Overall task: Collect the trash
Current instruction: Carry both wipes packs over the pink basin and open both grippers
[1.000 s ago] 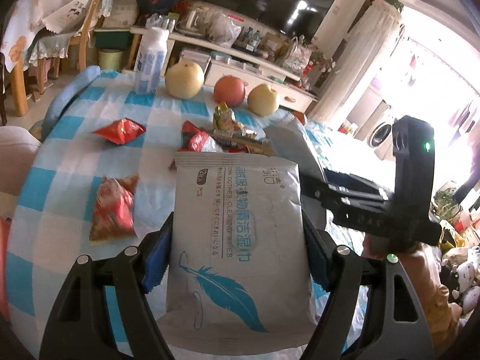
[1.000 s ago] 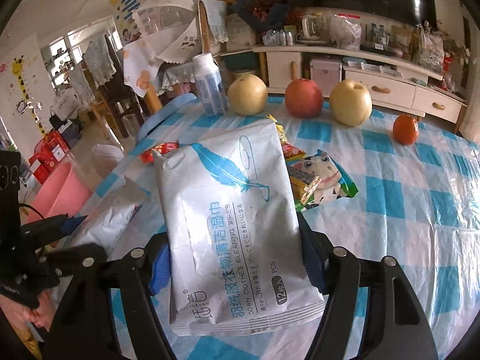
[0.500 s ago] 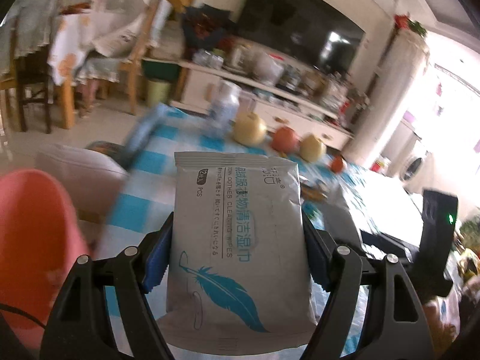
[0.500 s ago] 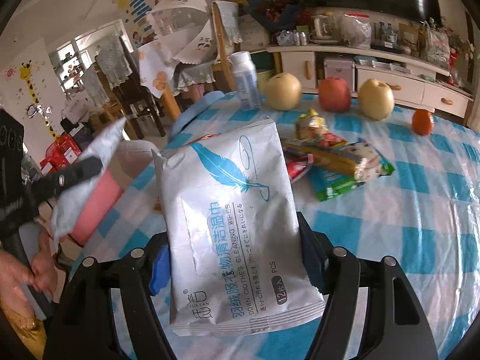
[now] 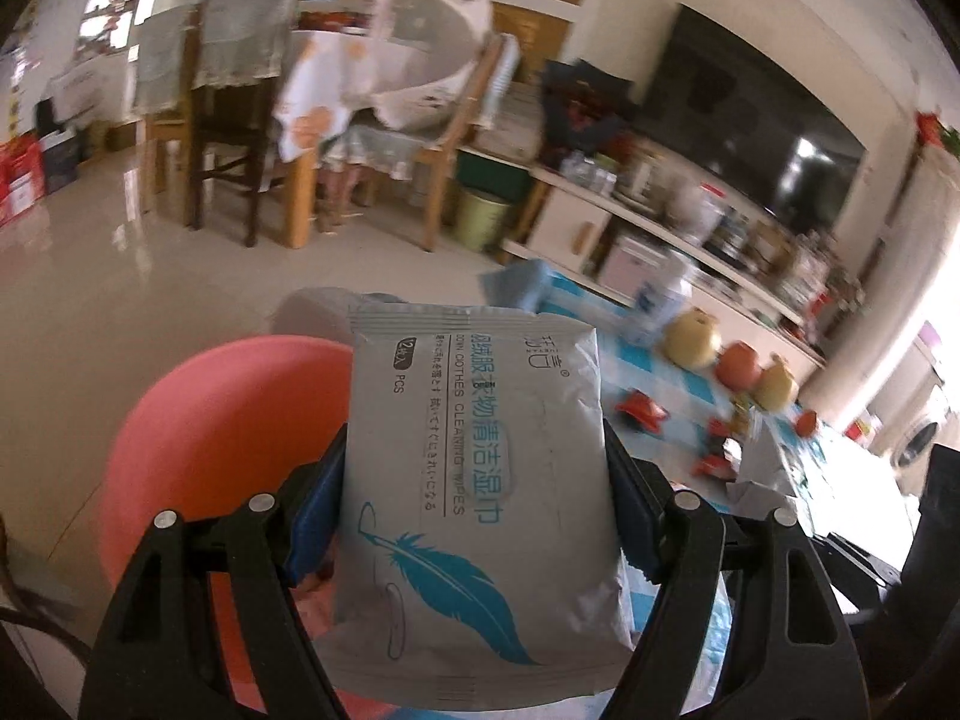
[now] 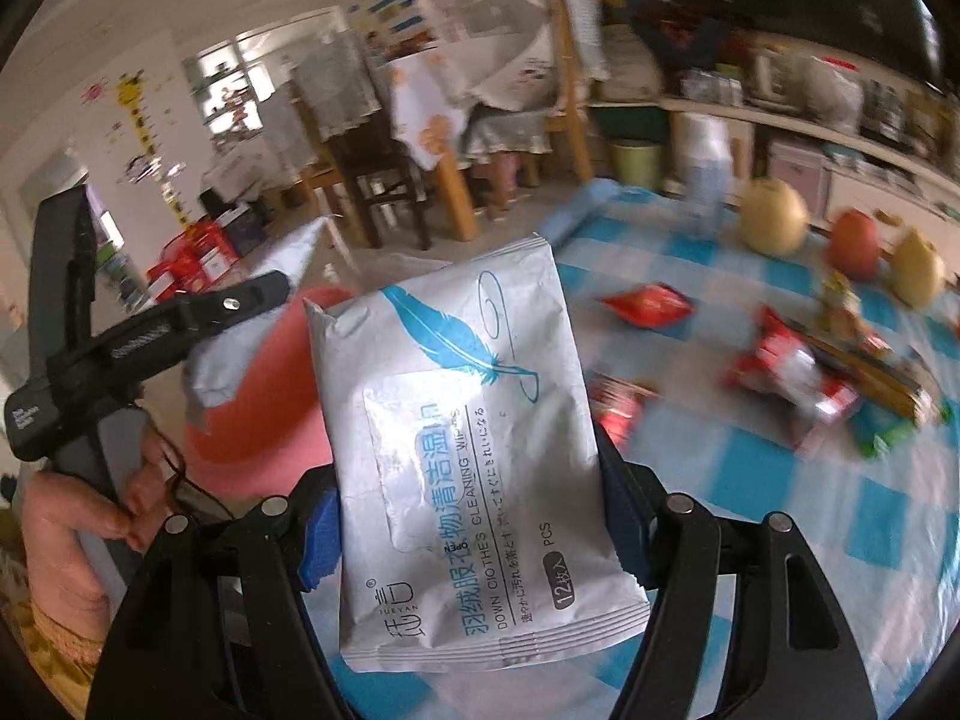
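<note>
My left gripper [image 5: 474, 504] is shut on a grey wet-wipes packet [image 5: 480, 456] with a blue feather print and holds it above a pink bin [image 5: 222, 450]. My right gripper [image 6: 474, 510] is shut on a second grey wet-wipes packet [image 6: 468, 438] near the table's left edge. The left gripper [image 6: 198, 324] also shows in the right wrist view, over the pink bin [image 6: 270, 420], with its packet hanging from it. Red snack wrappers [image 6: 648, 303] and other wrappers [image 6: 798, 372] lie on the blue checked tablecloth [image 6: 840, 510].
Two pears [image 6: 771, 219] and a red apple [image 6: 852, 237] stand at the table's far side beside a white bottle [image 6: 708, 162]. Wooden chairs [image 5: 234, 138] and a covered dining table stand on the floor behind. A TV cabinet [image 5: 660, 222] lines the wall.
Both grippers have swung left, away from the table and toward the pink bin. The left gripper's packet is now over the bin. Both packets remain held.
</note>
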Motion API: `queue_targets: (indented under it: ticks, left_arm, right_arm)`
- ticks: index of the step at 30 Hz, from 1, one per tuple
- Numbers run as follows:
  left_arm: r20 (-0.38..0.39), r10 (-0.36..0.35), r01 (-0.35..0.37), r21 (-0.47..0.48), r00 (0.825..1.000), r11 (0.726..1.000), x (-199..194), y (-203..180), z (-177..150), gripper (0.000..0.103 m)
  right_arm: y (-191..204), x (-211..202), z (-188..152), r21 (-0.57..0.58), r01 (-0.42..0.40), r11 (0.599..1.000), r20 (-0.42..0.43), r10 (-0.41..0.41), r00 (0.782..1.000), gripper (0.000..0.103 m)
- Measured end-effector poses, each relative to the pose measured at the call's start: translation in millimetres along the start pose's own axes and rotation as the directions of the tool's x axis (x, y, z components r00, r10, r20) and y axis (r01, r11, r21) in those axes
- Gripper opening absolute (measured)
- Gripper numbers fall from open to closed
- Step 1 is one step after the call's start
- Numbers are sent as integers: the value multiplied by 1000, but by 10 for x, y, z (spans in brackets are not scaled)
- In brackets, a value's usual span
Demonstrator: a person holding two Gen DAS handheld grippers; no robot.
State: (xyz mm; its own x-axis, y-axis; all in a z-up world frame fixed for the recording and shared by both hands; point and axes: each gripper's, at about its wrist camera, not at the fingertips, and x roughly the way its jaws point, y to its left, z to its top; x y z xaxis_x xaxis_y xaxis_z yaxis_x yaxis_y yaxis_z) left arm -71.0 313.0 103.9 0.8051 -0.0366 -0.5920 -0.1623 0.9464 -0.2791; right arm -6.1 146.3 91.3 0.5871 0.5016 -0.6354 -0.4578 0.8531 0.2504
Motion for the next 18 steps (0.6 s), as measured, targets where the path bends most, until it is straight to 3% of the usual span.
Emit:
queue_targets:
  ticks: [9, 18]
  left_arm:
    - [1, 109, -108, -144, 994, 984, -6, 619, 37, 76]
    - [-25, 205, -205, -245, 978, 947, 17, 979, 58, 77]
  right_arm:
    - [643, 468, 355, -82, -78, 994, -14, 77, 997, 71]
    - [959, 851, 420, -113, -107, 988, -51, 102, 993, 72]
